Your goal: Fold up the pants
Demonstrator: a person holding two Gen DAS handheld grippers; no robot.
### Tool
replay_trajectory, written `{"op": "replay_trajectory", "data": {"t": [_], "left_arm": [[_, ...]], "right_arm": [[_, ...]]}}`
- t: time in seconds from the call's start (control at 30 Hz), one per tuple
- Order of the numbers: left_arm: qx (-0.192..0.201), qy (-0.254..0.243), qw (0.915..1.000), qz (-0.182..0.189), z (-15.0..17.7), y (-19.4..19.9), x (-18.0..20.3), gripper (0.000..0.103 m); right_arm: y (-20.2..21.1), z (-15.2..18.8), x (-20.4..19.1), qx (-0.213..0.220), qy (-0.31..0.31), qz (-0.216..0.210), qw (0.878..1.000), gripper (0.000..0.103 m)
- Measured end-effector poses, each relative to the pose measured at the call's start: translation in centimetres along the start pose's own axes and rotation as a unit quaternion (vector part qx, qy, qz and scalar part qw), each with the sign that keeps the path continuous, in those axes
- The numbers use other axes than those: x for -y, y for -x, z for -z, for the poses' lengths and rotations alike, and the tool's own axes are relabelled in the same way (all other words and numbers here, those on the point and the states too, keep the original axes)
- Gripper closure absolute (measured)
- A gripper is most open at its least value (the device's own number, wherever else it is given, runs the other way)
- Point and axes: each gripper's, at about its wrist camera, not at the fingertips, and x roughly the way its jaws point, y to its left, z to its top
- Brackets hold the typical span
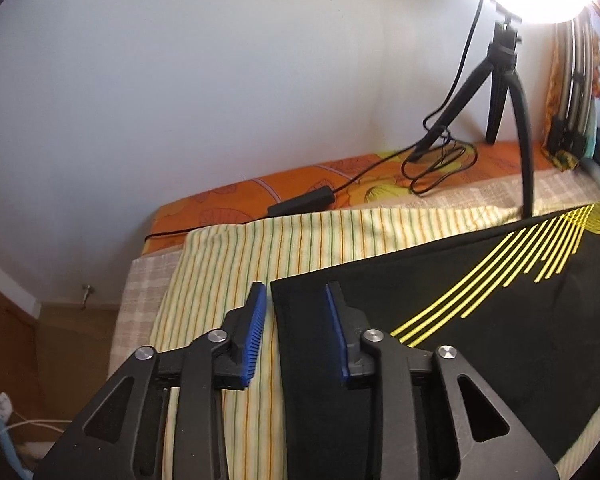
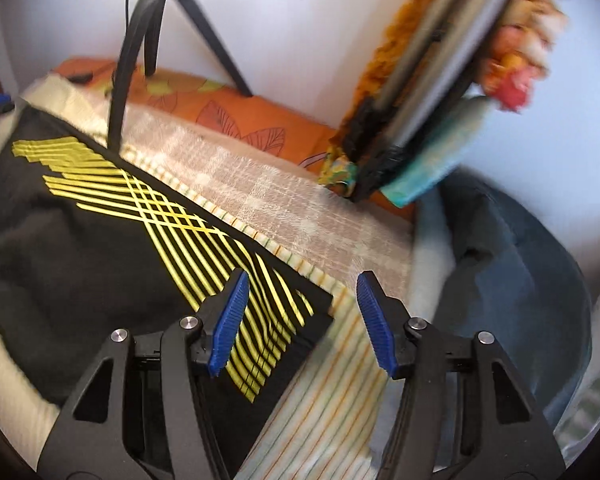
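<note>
Blue-padded fingers of the left gripper (image 1: pixel 296 328) stand apart, nothing between them, straddling one end edge of the black pants (image 1: pixel 480 320), which lie flat on the striped sheet (image 1: pixel 260 248) over the bed. One finger sits over the sheet, the other over the dark cloth, a placing that looks meant to take that edge. At the other end, the right gripper (image 2: pixel 300 320) is spread wide and holds nothing either; its fingers bracket the corner of the pants where the yellow stripes (image 2: pixel 204 252) run out, probably so both ends can be lifted together for a fold.

Behind the pants, a lamp tripod (image 1: pixel 504 92) stands on the bed with one leg coming down right at the far edge of the pants, and its cable (image 1: pixel 432 168) trails over the orange cover (image 1: pixel 236 204). That leg could catch cloth swung towards the wall. A blue cushion (image 2: pixel 520 280) lies beside the right gripper.
</note>
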Motion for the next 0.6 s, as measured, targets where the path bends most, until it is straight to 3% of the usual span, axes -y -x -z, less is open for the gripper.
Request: {"op": "replay_trajectory", "data": {"t": [0.2, 0.33, 0.43, 0.6], "left_arm": [[0.014, 0.026, 0.9992, 0.026, 1.2, 4.0, -0.3, 0.058], [0.020, 0.037, 0.9976, 0.055, 3.5, 7.2, 0.7, 0.058], [0.017, 0.033, 0.9967, 0.072, 5.6, 9.1, 2.3, 0.058], [-0.001, 0.031, 0.9935, 0.109, 9.1, 11.3, 5.1, 0.058]], "right_arm": [[4.6, 4.0, 0.7, 0.014, -0.081, -0.048, 0.995, 0.034], [6.7, 7.8, 0.6, 0.013, -0.145, -0.093, 0.985, 0.033], [7.3, 11.0, 0.5, 0.008, -0.205, -0.129, 0.970, 0.033], [6.4, 15.3, 1.0, -0.024, -0.306, -0.182, 0.934, 0.032]]}}
